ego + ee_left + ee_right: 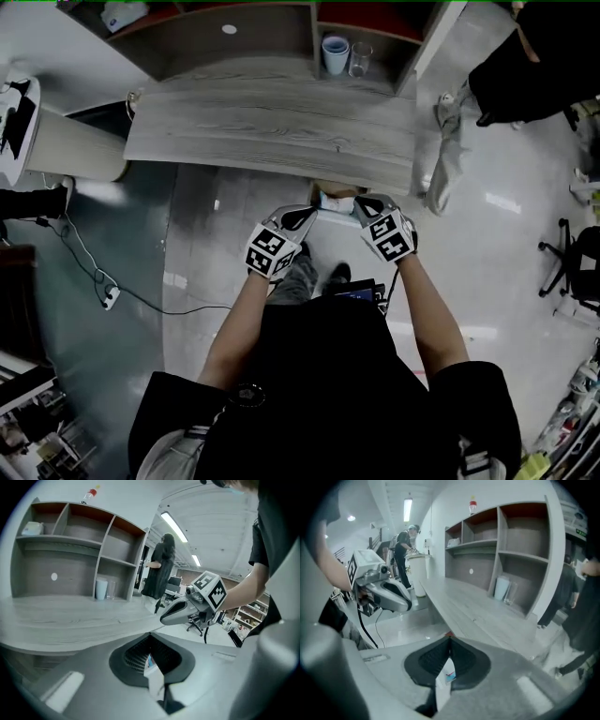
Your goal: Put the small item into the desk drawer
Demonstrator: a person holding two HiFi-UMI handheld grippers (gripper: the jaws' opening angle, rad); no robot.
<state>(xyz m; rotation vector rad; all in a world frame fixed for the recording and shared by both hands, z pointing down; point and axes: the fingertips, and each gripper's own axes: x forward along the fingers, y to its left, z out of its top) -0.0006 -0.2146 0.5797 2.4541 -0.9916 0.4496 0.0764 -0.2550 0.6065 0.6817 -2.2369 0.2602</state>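
I stand at a grey wooden desk (272, 122) with both grippers held close together just below its front edge. My left gripper (309, 215) is shut, and a thin white packet (152, 666) with blue print is pinched between its pads. My right gripper (362, 209) is also shut on a white packet (446, 677) with blue and red print. From above, a small white item (336, 213) bridges the two tips; whether the views show one item or two I cannot tell. Something brown and pale blue (336, 197) shows under the desk edge; a drawer is not clearly visible.
A shelf unit at the back of the desk holds a blue-white cup (335, 53) and a glass (361, 59). A person in dark clothes (534, 56) stands at the far right. A cable (94, 272) lies on the floor at left, an office chair (574, 262) at right.
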